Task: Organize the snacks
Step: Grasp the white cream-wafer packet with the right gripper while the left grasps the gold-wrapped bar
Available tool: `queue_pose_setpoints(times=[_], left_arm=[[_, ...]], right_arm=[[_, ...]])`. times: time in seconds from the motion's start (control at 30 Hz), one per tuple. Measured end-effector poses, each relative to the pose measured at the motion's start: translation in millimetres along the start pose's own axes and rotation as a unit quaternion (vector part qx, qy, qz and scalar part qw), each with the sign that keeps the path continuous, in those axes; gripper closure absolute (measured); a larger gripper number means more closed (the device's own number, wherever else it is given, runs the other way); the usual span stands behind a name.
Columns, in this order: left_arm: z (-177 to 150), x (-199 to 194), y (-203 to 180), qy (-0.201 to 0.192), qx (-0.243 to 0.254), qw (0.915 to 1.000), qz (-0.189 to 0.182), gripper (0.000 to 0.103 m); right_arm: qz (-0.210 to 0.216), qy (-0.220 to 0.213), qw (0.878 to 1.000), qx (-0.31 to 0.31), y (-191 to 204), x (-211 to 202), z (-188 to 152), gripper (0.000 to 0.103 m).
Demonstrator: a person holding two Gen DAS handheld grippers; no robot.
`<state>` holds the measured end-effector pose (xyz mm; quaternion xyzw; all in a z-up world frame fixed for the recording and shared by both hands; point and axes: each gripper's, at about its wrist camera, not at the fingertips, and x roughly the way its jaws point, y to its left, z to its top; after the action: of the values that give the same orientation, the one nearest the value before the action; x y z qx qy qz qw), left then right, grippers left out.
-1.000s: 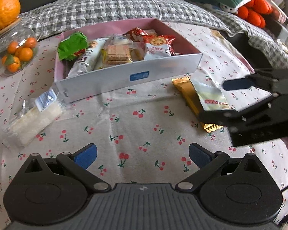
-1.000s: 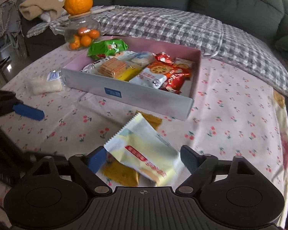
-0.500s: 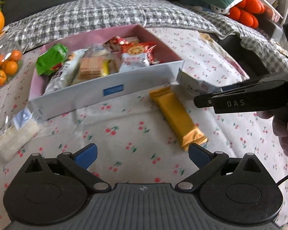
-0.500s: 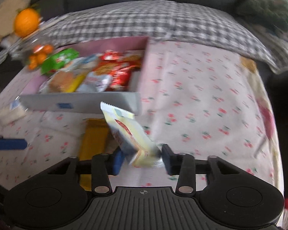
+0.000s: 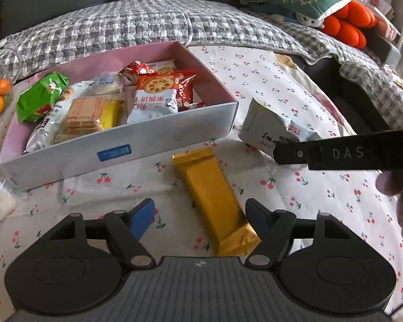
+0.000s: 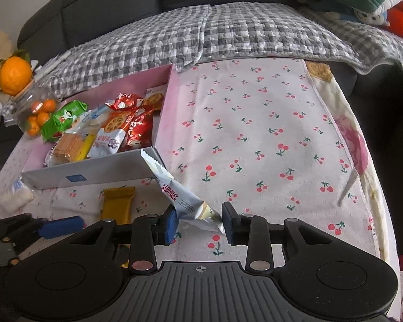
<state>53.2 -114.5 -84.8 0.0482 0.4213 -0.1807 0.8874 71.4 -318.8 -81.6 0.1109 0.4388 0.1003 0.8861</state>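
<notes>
The left gripper (image 5: 200, 216) is closing its blue-padded jaws around the near end of the flat gold foil snack bar (image 5: 213, 200), which is lying on the cherry-print tablecloth (image 5: 295, 193); the pads are not yet pressing on it. A second ago those jaws were standing at their widest over bare cloth, and the gold bar was lying off to the right, partly under a pale packet.

The right gripper (image 6: 198, 222) is clamped on the crimped lower end of that white and pale-yellow snack packet (image 6: 174, 190) and is still squeezing in slightly. The packet is now lifted clear of the gold bar and standing on edge, its serrated top reaching up in front of the near right corner of the box. A second ago it was lying flat between open jaws.

In the left wrist view the packet is hanging just right of the white cardboard box with a pink inside (image 5: 158, 145), which is holding biscuit, green and red wrappers. Beyond it, a grey checked quilt (image 5: 147, 26) is covering the dark sofa, and a glass jar of small oranges (image 6: 37, 115) is standing left of the box.
</notes>
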Motion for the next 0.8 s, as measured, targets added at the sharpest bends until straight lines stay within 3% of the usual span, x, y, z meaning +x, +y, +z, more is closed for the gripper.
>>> queue_pose_setpoints(times=[0.23,0.43,0.53,0.6,0.8], left_arm=[[4.1,5.9,-8.0,-0.006,-0.001,0.9997,0.023,0.047],[5.9,5.7,-4.5,-0.005,0.005,0.9995,0.030,0.073],[6.9,4.8,0.6,0.000,-0.003,0.9998,0.022,0.076],[7.3,3.7,4.2,0.003,-0.011,0.9998,0.017,0.076],[6.4,-1.8,15.9,0.012,-0.026,0.9995,0.008,0.077]], right_arm=[[-0.004,-0.005,1.000,0.002,3.8,3.7,2.7,0.070],[-0.007,-0.010,1.000,-0.007,11.0,8.2,5.9,0.070],[-0.008,-0.012,1.000,-0.013,16.2,9.8,7.7,0.071],[-0.013,-0.012,1.000,-0.017,19.8,9.9,9.5,0.079],[-0.003,-0.007,1.000,0.010,18.8,5.1,13.0,0.081]])
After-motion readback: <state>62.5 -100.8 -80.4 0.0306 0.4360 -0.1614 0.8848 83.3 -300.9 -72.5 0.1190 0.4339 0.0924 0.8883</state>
